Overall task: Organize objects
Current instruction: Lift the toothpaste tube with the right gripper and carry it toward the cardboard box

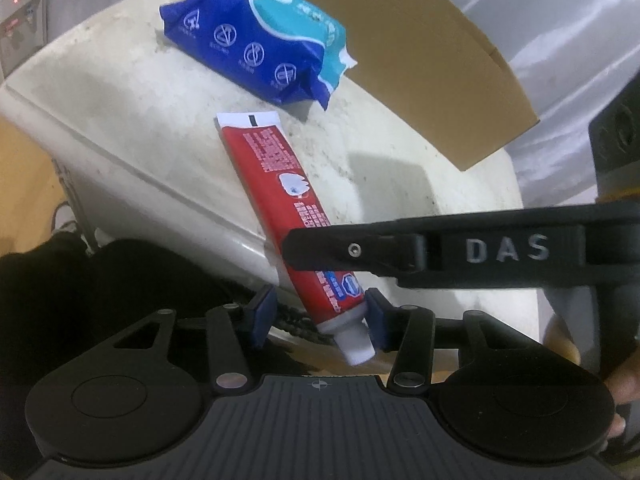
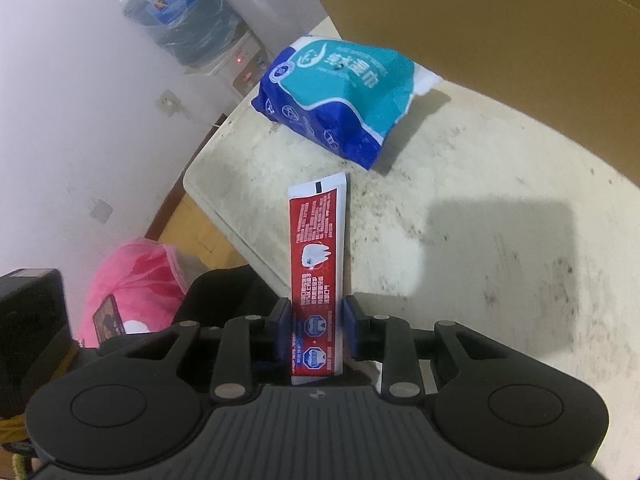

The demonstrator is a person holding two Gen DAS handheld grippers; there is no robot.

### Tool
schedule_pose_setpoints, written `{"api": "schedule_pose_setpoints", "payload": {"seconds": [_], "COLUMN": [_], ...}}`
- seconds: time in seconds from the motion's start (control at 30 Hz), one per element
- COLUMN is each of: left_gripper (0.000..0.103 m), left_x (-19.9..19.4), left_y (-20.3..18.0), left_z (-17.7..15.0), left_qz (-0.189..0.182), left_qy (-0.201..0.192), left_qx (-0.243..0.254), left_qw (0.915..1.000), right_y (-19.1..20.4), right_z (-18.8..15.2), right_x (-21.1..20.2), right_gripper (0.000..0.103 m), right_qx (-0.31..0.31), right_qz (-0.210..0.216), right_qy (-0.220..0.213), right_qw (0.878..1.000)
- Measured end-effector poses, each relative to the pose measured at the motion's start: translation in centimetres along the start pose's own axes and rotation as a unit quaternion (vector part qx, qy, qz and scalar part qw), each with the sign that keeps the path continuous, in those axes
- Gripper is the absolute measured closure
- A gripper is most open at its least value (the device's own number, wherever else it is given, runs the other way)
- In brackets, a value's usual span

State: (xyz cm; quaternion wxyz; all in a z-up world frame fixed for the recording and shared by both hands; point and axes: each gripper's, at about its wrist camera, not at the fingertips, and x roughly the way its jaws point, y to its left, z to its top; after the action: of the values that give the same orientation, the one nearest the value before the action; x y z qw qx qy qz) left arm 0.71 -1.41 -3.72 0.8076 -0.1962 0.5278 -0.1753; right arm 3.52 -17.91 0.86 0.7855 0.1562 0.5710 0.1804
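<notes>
Between the pads of my right claw (image 2: 316,330) I am pinching the red toothpaste tube (image 2: 317,264) near its cap end, the flat tail pointing out over the desk (image 2: 500,240). My left claw (image 1: 316,316) is standing spread around the white cap, one pad beside it, gripping nothing. I am judging it best to keep the tube straight and carry it toward the cardboard box (image 2: 500,20). Beyond the tail, the blue wipes pack (image 2: 340,100) is lying near the box. The desk's edge is running close on my left; open room is lying to the right.
</notes>
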Motion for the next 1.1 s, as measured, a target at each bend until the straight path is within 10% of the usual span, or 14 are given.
{"api": "schedule_pose_setpoints", "payload": {"seconds": [1.1], "left_gripper": [0.063], "left_x": [-1.9], "left_y": [-3.7], "left_z": [-2.0], "left_qz": [0.077], "left_qy": [-0.045], "left_qx": [0.085], "left_qw": [0.9924], "right_y": [-1.9], "right_z": [-1.8], "right_x": [-1.5], "right_gripper": [0.072], "right_qx": [0.079], "right_qz": [0.091], "right_qy": [-0.013], "right_qw": [0.993]}}
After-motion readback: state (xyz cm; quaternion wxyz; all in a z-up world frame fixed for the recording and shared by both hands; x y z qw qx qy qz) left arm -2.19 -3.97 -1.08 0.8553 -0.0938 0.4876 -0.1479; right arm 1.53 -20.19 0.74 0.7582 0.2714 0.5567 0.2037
